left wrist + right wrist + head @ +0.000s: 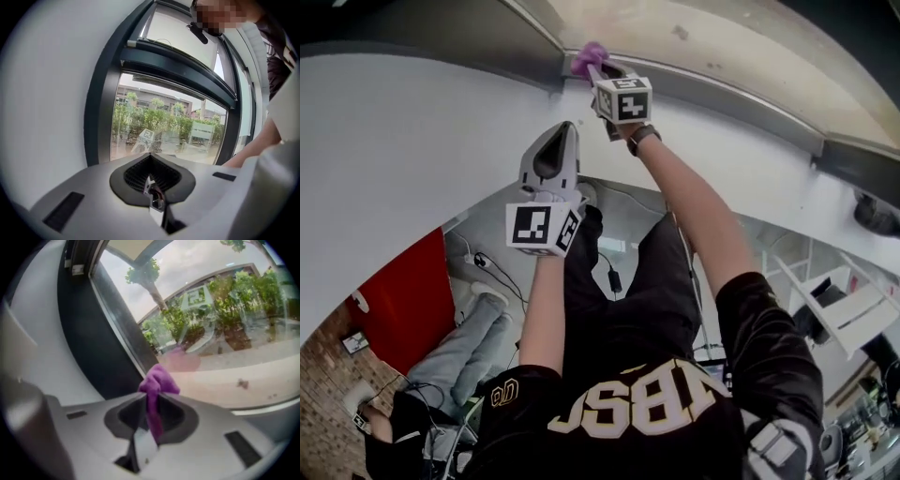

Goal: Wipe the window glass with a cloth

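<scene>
While the right claw [152, 397] is lifted to the window, its jaws are clamped tight on a purple cloth [157, 382]. One end of the cloth hangs down between the jaws, and the other end sticks out past the tips in a small bunch. That bunch sits at the window glass [225, 333], close beside the dark frame [103, 348] at the edge of the pane. A faint pink reflection [182, 359] of the cloth shows in the glass just beyond it; whether the cloth presses on the pane or stops just short cannot be told. In the head view the right arm is stretched out, with a watch [642, 137] on the wrist, and the cloth lies right where frame and glass meet.

The left claw [150, 157] has its jaws closed together with nothing between them. It points at the lower part of the window but stays well apart from the glass. The head view shows it nearer the body than the right claw and to its left, in front of the white wall [412, 141]. Bushes and buildings are seen through the pane.
</scene>
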